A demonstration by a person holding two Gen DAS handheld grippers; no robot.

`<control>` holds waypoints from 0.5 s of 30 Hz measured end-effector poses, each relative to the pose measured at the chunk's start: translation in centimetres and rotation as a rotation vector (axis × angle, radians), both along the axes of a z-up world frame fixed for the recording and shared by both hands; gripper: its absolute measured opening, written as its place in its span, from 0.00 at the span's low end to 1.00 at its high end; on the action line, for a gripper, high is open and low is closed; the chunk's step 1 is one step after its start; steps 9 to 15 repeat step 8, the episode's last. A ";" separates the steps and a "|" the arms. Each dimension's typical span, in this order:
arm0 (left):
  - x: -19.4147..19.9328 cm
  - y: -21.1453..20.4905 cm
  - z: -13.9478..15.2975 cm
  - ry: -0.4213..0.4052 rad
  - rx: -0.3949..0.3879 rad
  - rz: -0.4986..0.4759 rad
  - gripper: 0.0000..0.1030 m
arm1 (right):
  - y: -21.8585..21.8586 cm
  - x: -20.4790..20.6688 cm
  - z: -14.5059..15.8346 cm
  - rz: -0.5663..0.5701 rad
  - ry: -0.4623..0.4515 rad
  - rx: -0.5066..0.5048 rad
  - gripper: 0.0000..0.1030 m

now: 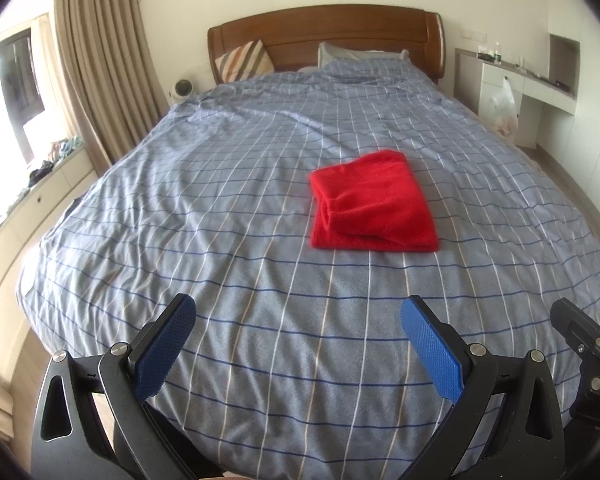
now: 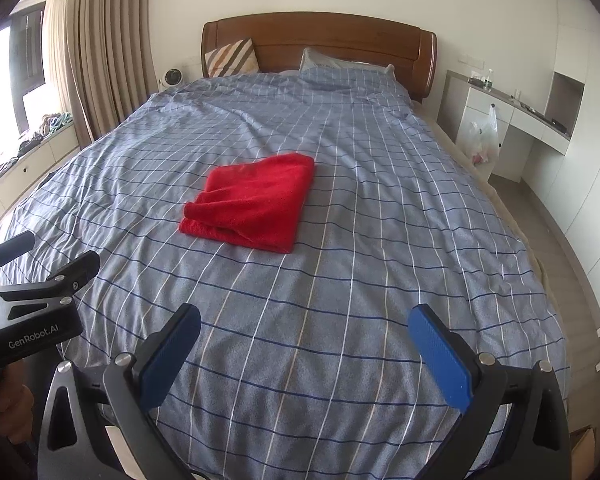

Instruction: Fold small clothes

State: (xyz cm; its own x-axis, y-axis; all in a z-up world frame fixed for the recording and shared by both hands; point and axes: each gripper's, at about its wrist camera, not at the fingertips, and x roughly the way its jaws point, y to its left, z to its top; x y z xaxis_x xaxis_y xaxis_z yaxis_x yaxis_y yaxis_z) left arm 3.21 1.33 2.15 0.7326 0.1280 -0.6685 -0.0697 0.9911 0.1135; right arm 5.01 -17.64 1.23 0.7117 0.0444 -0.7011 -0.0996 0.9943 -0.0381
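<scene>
Red cloth (image 1: 374, 202): folded into a thick, roughly square packet, layered edges showing on its near-left side. Lies flat on the bed, right of centre in the left wrist view, left of centre in the right wrist view (image 2: 252, 202). Nothing touches it.

Bedspread (image 1: 220, 240): blue-grey with a grid of white and dark blue lines, lightly wrinkled, covering the whole bed.

Left gripper (image 1: 296, 344): bottom of the frame in its own view, both blue-padded fingers spread wide apart, nothing between them, held over the near part of the bedspread and well apart from the red cloth. Its black body also shows at the lower left edge of the right wrist view (image 2: 32, 296), with a hand (image 2: 4, 408) beneath it.

Right gripper (image 2: 304, 354): bottom of the frame, fingers likewise spread wide and empty, well short of the cloth. Part of it shows at the lower right edge of the left wrist view.

Headboard (image 1: 324, 36): brown wood, top centre.

Pillows: one striped (image 1: 244, 60) against the headboard at upper left, one pale (image 1: 352, 54) beside it.

Curtain (image 1: 100, 60): beige, pleated, upper left.

Desk (image 2: 512, 112): white, upper right, with a plastic bag (image 2: 482, 136) hanging at its front.
</scene>
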 end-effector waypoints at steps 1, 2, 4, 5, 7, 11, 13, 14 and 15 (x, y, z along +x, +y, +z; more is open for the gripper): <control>0.0 0.0 0.1 -0.001 0.002 0.001 1.00 | 0.0 -0.1 0.0 0.000 -0.002 0.000 0.99; 0.0 -0.1 0.1 -0.003 0.003 0.002 1.00 | -0.1 0.0 0.1 0.000 -0.003 0.001 0.99; 0.0 -0.3 0.1 -0.002 0.011 0.004 1.00 | -0.1 0.0 0.1 0.000 -0.003 0.003 0.99; 0.0 -0.3 0.1 -0.001 0.013 0.002 1.00 | -0.1 0.0 0.1 0.001 -0.002 0.003 0.99; -0.1 -0.5 0.1 -0.005 0.021 0.003 1.00 | -0.2 -0.1 0.2 0.002 -0.001 0.009 0.99; -0.2 -0.6 0.1 -0.006 0.026 0.001 1.00 | -0.2 -0.1 0.2 0.002 0.000 0.010 0.99; -0.2 -0.6 0.1 -0.006 0.026 0.001 1.00 | -0.2 -0.1 0.2 0.002 0.000 0.010 0.99; -0.2 -0.6 0.1 -0.006 0.026 0.001 1.00 | -0.2 -0.1 0.2 0.002 0.000 0.010 0.99; -0.2 -0.6 0.1 -0.006 0.026 0.001 1.00 | -0.2 -0.1 0.2 0.002 0.000 0.010 0.99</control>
